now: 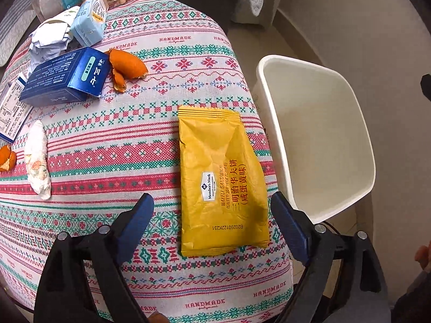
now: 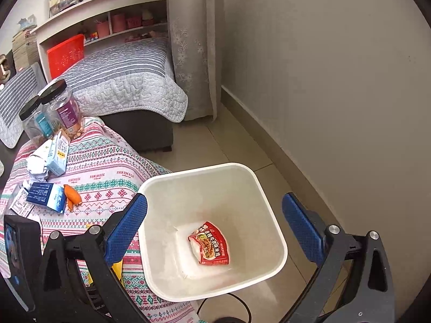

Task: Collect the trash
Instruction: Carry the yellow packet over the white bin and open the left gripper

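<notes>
Through my left wrist camera, my left gripper (image 1: 211,231) hangs over the patterned tablecloth (image 1: 161,86) with its blue fingers spread wide and empty, one on either side of the yellow waffle packet (image 1: 221,180), which lies flat right beside the white bin (image 1: 358,123); I judge I am lined up this way so one closing motion can pinch it. Farther from the bin lie more scraps: orange peel (image 1: 126,67), a dark blue box (image 1: 64,79), a crumpled paper (image 1: 48,40), a pale blue carton (image 1: 90,23) and a white wrapper (image 1: 37,158). From this angle the bin's floor is out of sight. Through my right wrist camera, my right gripper (image 2: 215,226) hovers above the bin (image 2: 199,172), fingers likewise spread and holding nothing. Inside the bin, on its floor, rests a red noodle packet (image 2: 211,243). The bin stands on the tiled floor against the table's edge, presumably so trash needs only a short carry. Two black-lidded jars (image 2: 54,107) stand well beyond the bin, at the table's far edge.
</notes>
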`<state>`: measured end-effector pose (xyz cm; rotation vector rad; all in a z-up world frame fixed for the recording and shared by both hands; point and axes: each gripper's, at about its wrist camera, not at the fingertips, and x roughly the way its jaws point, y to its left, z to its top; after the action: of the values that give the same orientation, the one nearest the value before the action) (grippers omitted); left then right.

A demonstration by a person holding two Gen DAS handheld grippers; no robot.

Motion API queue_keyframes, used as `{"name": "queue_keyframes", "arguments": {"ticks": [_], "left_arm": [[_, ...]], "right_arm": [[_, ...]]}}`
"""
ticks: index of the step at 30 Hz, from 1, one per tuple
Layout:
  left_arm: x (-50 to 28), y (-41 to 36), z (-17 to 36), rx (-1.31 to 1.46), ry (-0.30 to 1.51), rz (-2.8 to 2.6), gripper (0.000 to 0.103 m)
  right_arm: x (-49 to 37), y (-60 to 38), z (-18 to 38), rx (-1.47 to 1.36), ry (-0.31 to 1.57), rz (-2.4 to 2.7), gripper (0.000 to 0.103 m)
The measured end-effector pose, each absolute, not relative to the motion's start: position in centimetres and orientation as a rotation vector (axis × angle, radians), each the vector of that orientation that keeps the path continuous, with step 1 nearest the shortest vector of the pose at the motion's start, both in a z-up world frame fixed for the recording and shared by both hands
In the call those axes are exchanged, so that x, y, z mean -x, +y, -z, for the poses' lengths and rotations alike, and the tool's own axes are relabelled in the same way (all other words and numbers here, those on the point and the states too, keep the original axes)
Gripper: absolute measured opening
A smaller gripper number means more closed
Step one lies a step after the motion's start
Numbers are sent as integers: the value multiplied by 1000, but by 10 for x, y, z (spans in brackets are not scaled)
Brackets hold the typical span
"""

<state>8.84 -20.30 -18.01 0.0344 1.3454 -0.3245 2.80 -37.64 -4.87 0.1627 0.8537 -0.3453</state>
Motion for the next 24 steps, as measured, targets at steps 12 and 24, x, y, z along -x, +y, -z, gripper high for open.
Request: {"name": "queue_keyframes", "arguments": {"ticks": [12,24], "left_arm": [[-73,-217,192,-93,1339,355,47],[-59,-249,151,-83,1201,477,35]], "right_arm": [[-21,-388,43,-203,849,314,96],[-11,-413,29,-296,791,344,96]]}}
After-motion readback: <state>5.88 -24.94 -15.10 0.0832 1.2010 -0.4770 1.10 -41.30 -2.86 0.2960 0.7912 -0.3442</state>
